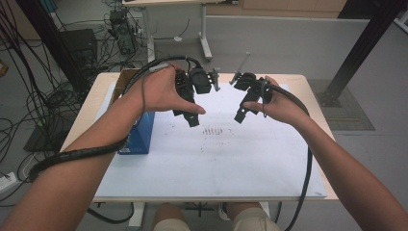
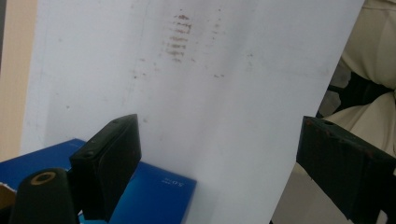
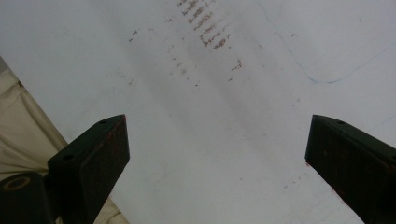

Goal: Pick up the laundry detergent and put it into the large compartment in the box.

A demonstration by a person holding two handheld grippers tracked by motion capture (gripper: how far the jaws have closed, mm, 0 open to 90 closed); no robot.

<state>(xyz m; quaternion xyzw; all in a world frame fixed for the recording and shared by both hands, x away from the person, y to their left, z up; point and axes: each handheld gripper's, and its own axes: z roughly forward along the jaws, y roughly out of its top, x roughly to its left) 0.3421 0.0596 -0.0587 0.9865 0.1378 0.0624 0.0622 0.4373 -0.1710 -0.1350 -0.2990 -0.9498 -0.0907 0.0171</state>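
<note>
cardboard is my guess for the blue box (image 1: 139, 134) at the counter's (image 1: 250, 163) left edge: light, stiff, a little slick, best pinched across its narrow sides. it lies just below my left tongs (image 1: 190, 113) and well apart from my right tongs (image 1: 240, 113). both hover wide, holding nothing.

Blue box (image 1: 139, 132) on white board (image 1: 216, 163)
</note>
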